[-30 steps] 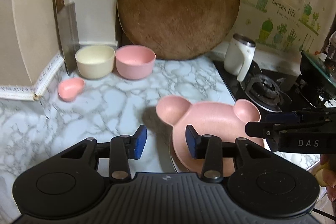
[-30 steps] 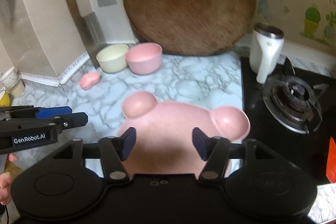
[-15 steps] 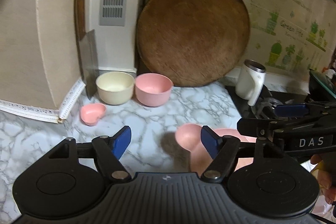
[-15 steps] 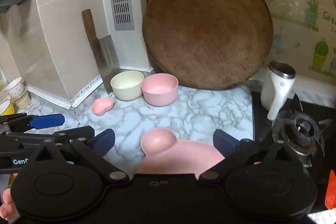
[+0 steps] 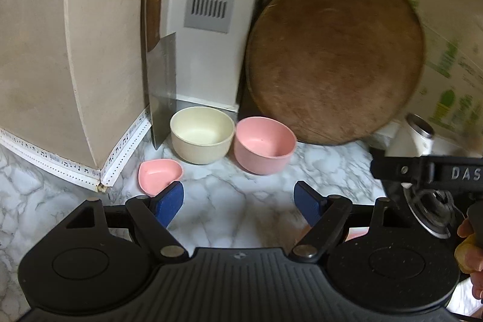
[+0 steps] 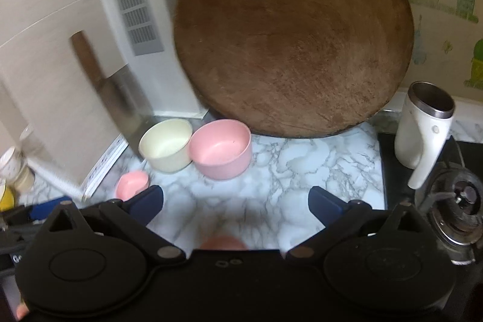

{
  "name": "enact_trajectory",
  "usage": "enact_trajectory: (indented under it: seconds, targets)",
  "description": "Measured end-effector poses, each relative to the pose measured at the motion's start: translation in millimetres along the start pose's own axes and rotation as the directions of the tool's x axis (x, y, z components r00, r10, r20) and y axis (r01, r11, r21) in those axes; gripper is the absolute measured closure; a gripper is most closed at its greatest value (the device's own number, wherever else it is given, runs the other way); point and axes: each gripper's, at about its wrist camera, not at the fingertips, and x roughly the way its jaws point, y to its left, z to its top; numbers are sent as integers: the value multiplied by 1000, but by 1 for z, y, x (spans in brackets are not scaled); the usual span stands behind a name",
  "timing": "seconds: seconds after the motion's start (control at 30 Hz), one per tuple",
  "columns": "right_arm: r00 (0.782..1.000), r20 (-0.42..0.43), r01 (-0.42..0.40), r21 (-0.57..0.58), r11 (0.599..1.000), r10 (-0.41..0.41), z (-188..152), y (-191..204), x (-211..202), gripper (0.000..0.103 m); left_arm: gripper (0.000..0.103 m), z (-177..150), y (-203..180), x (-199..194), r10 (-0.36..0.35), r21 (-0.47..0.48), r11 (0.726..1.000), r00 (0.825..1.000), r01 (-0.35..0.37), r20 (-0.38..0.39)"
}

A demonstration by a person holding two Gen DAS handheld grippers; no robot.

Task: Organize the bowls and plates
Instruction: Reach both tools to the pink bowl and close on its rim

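Observation:
A cream bowl point(image 5: 202, 138) and a pink bowl point(image 5: 264, 147) stand side by side at the back of the marble counter. A small pink heart-shaped dish point(image 5: 160, 175) lies in front of them on the left. My left gripper point(image 5: 240, 198) hovers over bare counter; its jaws are opening and nothing is between them. My right gripper point(image 6: 235, 199) stands wide open and empty, facing the same cream bowl point(image 6: 166, 145) and pink bowl point(image 6: 222, 148). Of the pink bear-shaped plate only an ear point(image 6: 223, 243) and a sliver point(image 5: 357, 233) show, under the gripper bodies.
A large round wooden board point(image 5: 335, 56) leans on the back wall behind the bowls. A cleaver point(image 5: 160, 74) stands against the left wall corner. A white mug point(image 6: 422, 129) and a gas burner point(image 6: 459, 210) are on the right. A hand point(image 5: 471, 255) shows at the edge.
Both grippers drew back and rose away from the bear-shaped plate while their jaws spread wide. The plate slid almost out of view beneath them, and the bowls now sit nearer the middle.

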Motion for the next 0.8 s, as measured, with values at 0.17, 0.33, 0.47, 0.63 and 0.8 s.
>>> enact_trajectory:
  seconds: [0.17,0.33,0.47,0.63,0.8]
  targets:
    - [999,-36,11,30,1000,-10,24,-13,38,1,23,20,-1,34,14,-38,999,999,-15,-37]
    - [996,-84,41,49,998,-36,44,-27,79,3,23,36,-4,73,23,-76,997,996,-30,-87]
    - [991,-127,55,65,996,-46,56,-36,110,7,23,42,-9,107,48,-85,995,991,-58,-122]
    - [982,-183,66,86,994,-49,65,-48,145,12,23,45,-13,137,53,-109,992,989,-69,-140]
    - [976,-214,62,112,992,-37,74,-56,172,22,23,47,-12,167,70,-156,983,983,-97,-169]
